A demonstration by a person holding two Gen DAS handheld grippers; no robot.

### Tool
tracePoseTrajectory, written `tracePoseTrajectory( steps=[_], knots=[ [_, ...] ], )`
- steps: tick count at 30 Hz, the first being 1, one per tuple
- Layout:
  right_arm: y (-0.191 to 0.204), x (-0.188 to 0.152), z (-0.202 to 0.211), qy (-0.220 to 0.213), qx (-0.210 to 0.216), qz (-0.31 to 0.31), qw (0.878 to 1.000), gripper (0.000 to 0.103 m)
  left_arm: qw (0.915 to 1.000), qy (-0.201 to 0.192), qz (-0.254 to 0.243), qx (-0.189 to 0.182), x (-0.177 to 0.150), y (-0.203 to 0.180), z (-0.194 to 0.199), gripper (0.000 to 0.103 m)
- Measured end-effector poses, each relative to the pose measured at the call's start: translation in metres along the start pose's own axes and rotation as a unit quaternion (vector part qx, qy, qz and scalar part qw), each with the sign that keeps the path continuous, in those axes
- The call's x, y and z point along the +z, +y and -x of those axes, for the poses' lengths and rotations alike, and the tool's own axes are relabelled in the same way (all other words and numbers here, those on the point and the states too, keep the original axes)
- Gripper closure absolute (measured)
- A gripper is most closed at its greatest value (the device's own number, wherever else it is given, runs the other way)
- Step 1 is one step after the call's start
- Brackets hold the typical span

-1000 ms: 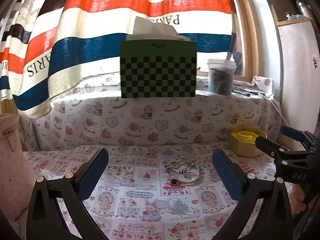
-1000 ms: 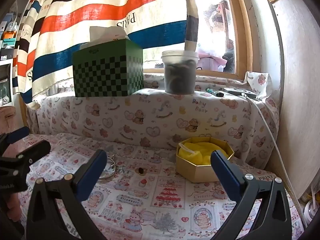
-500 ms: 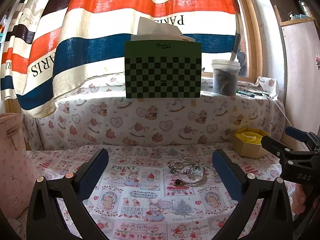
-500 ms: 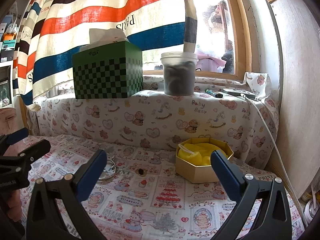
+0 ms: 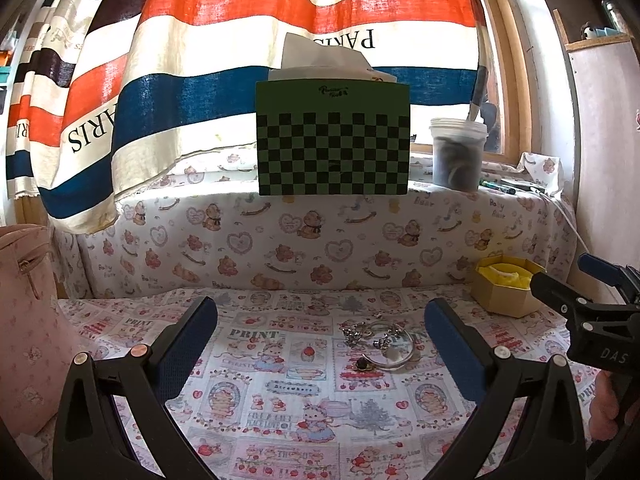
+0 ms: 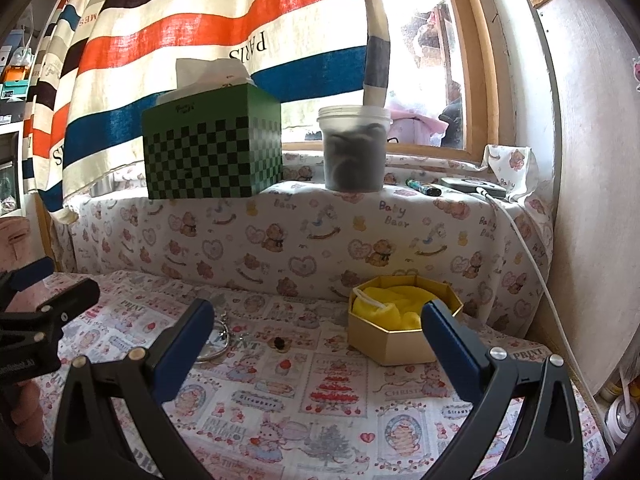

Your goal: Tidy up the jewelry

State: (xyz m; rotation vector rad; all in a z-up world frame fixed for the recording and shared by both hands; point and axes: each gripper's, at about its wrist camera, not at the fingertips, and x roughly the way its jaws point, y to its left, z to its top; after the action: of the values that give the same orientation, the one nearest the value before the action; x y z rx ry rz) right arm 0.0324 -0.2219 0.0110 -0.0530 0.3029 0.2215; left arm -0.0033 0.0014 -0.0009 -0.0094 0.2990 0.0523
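A small heap of silver jewelry (image 5: 378, 338), a bangle with charms, lies on the printed cloth, with a small dark earring (image 5: 363, 365) just in front of it. A gold octagonal box (image 5: 506, 290) with yellow lining stands to the right. My left gripper (image 5: 320, 354) is open and empty, held back from the jewelry. My right gripper (image 6: 316, 346) is open and empty; the bangle (image 6: 218, 340) shows past its left finger, the earring (image 6: 279, 343) between the fingers, the box (image 6: 404, 330) ahead on the right.
A green checkered tissue box (image 5: 333, 140) and a lidded plastic tub (image 5: 458, 154) stand on the raised ledge behind. A striped curtain (image 5: 200, 60) hangs over the window. A pink bag (image 5: 24, 320) sits at the left. A white cable (image 6: 532, 264) runs down the right wall.
The left wrist view has pulled back and tilted up slightly, so the jewelry and box sit lower and farther. The right gripper has barely moved. Both stay open.
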Motion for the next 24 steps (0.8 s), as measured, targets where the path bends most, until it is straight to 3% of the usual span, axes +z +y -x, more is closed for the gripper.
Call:
tracePoseTrajectory(
  steps=[24],
  knots=[
    [-0.005,-0.0007,-0.0085,0.018,-0.018,-0.017,1.0,0.0,1.0,0.002,-0.004,-0.003,0.0015,0.0001,-0.0012,0.0]
  ],
)
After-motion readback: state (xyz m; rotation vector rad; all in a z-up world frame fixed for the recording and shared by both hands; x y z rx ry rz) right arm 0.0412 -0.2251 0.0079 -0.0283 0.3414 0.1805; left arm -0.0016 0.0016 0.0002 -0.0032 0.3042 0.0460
